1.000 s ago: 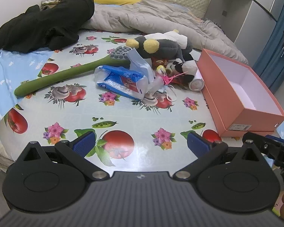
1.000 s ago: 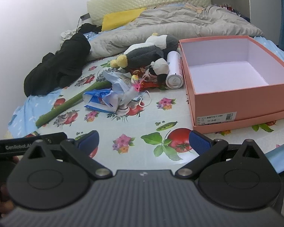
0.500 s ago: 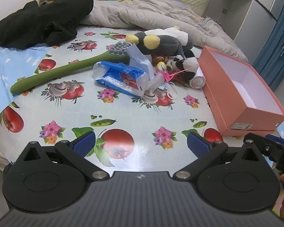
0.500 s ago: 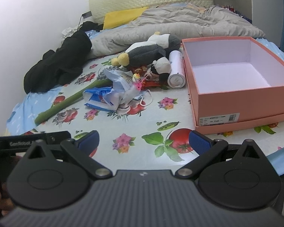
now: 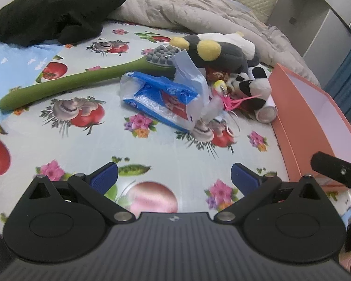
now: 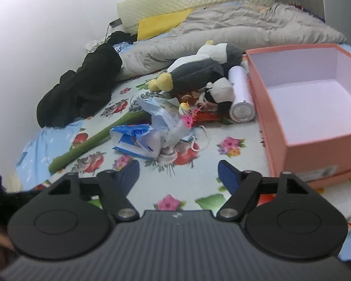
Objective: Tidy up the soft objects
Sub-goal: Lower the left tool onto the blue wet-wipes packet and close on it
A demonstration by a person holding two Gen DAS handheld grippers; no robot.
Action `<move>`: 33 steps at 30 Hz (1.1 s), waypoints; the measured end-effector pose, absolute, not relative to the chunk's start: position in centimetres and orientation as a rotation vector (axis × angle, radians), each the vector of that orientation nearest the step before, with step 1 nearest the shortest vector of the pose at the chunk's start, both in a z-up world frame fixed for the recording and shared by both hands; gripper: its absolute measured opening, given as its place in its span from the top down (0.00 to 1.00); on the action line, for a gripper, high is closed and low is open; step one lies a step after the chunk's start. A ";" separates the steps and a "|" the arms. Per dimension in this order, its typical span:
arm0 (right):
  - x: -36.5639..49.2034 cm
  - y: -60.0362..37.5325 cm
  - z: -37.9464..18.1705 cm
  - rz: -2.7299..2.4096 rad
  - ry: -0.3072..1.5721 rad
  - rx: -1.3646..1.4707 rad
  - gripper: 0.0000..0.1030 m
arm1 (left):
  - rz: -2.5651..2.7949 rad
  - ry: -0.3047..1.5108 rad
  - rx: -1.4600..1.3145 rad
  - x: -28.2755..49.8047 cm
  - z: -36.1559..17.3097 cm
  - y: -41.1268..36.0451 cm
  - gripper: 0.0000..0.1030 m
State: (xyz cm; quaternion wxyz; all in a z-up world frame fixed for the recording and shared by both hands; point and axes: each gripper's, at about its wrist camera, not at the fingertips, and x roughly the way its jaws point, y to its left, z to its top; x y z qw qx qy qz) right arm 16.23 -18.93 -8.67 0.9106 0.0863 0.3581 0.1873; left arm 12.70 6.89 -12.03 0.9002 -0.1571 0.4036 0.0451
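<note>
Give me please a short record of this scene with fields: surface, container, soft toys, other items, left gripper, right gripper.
surface: bed under a fruit-print cloth
container: pink shoebox, open, nothing visible inside
soft toys: grey-and-white plush with yellow feet; small black-and-white plush in front of it
other items: green long-handled brush; blue plastic packet; white can lying beside the box; black garment
left gripper: open, holds nothing
right gripper: open, jaws have just been closing, nothing between them

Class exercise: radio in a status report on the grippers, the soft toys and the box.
Left gripper open, empty. Right gripper open, empty, jaws just been closing. Soft toys piled beside empty pink box, untouched. Blue packet lies in front.
</note>
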 end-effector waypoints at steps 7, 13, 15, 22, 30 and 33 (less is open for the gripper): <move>20.8 -17.3 -10.3 0.403 0.800 0.232 0.44 | 0.082 0.830 -0.388 16.3 -14.3 7.5 0.05; 25.1 -15.9 -12.9 0.398 0.884 0.284 0.50 | 0.061 0.833 -0.470 19.8 -16.5 8.6 0.18; 26.5 -15.4 -13.7 0.398 0.907 0.301 0.51 | 0.053 0.829 -0.488 20.6 -17.0 8.9 0.23; 30.4 -13.7 -16.1 0.389 0.956 0.334 0.56 | 0.024 0.820 -0.557 22.9 -18.6 9.5 0.42; 32.9 -12.3 -18.5 0.412 1.010 0.350 0.74 | 0.023 0.767 -0.609 24.1 -19.4 10.4 0.68; 33.3 -11.7 -19.0 0.431 1.023 0.344 0.84 | 0.014 0.762 -0.636 24.4 -19.7 10.7 0.79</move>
